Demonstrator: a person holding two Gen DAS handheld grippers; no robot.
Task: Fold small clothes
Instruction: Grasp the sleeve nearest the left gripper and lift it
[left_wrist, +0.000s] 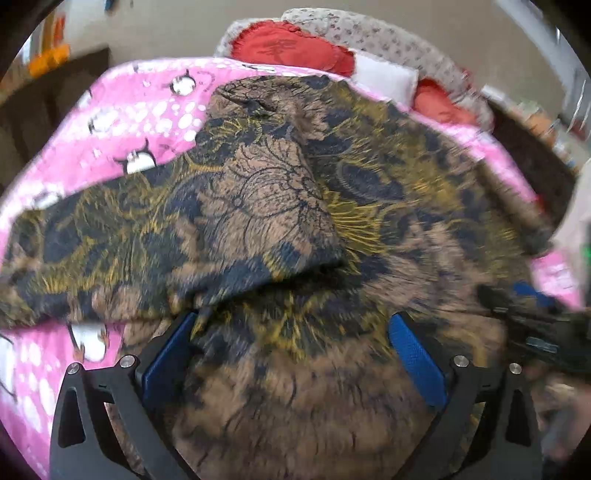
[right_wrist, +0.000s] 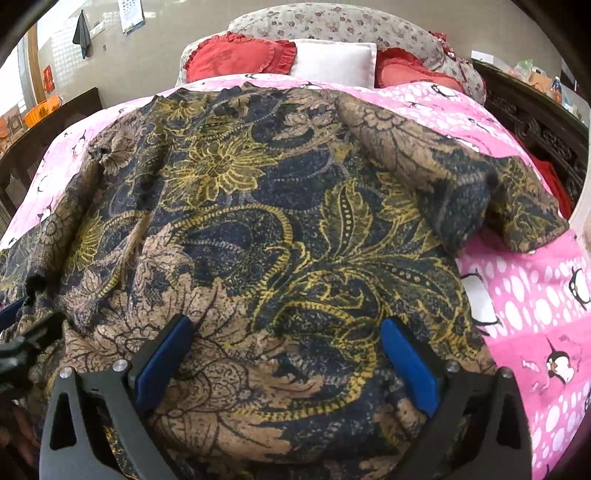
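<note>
Patterned top (right_wrist: 266, 221) lies spread on the pink penguin bedspread (right_wrist: 535, 302), one sleeve (left_wrist: 266, 206) already folded in across the body, probably to square it up for the next fold. Left gripper (left_wrist: 291, 332) and right gripper (right_wrist: 286, 338) hover over the near hem, jaws wide apart, gripping nothing. No readable brand or label; red pillows (right_wrist: 236, 55) at far end carry a mark too blurred to read.

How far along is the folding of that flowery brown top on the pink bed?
Early on. Done: the patterned garment lies spread on the pink penguin bedspread, and in the left view one sleeve already lies folded over its body. In hand: nothing; the left gripper and right gripper are both open above the cloth. Left: the other sleeve sticks out, and the body is unfolded.
</note>
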